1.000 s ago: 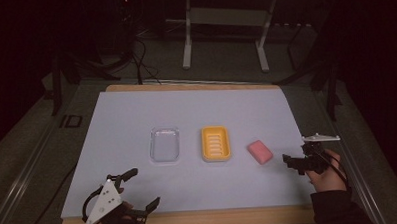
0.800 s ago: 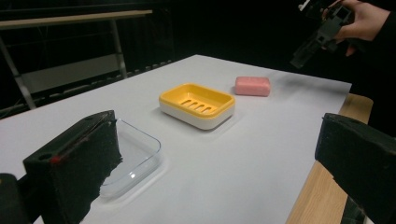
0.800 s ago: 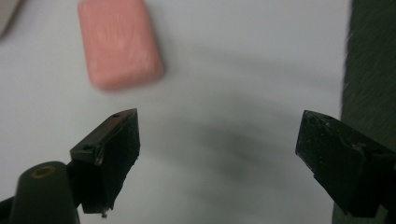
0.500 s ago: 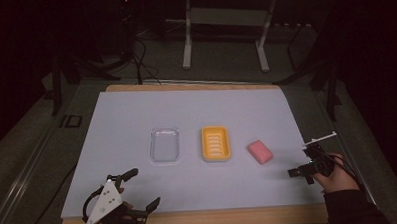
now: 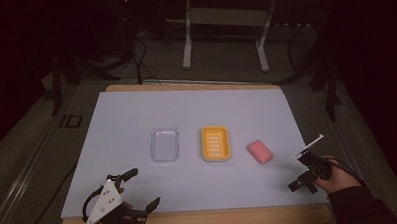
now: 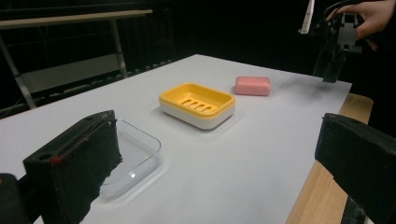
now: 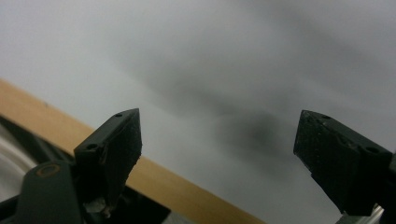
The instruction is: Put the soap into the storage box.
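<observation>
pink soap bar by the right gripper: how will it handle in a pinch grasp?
The pink soap bar looks like a rigid block, so probably no flex. Its rounded, smooth edges may slip between the pads. It lies flat on the table, so it should slide, not roll.

From my station, the right gripper view is blurred: the white table surface (image 7: pixel 261 60) shows no detail, and a dark smudge on it cannot be identified. In the left gripper view, the clear tray (image 6: pixel 135 156) is partly hidden behind one black jaw, and the other jaw is cut off by the frame's right and bottom edges. In the high view, the left hand (image 5: pixel 117 215) is cropped at the bottom edge.
</observation>
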A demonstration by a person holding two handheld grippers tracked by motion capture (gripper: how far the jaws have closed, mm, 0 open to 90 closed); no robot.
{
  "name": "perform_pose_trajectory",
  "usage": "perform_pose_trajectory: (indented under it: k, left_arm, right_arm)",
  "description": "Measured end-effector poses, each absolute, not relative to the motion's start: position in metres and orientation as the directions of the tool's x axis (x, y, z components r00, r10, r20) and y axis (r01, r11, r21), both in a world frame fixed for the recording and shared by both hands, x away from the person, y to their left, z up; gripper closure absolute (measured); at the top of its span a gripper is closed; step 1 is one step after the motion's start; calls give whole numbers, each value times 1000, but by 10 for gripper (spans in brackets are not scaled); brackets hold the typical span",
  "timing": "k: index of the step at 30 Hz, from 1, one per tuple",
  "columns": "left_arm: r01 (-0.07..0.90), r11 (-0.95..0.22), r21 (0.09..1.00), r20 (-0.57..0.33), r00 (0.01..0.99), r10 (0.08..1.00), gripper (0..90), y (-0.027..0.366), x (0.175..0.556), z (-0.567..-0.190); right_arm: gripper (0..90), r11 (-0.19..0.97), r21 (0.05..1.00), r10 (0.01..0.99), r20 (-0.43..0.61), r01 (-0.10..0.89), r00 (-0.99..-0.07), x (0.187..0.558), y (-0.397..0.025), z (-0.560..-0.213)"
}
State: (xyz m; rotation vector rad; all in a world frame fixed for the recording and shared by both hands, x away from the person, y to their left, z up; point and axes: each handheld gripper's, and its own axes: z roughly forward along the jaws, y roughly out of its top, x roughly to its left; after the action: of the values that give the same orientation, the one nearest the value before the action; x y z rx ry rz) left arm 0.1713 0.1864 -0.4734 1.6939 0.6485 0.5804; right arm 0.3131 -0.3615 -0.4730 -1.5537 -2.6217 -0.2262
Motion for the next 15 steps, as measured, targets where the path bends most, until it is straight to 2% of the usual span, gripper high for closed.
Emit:
perform_pose_trajectory:
  k: [15]
  left_arm:
    - [115, -167, 979, 31, 728, 685, 3, 187, 171, -473]
  right_arm:
    - [139, 589, -21, 800, 154, 808, -580, 309, -348, -475]
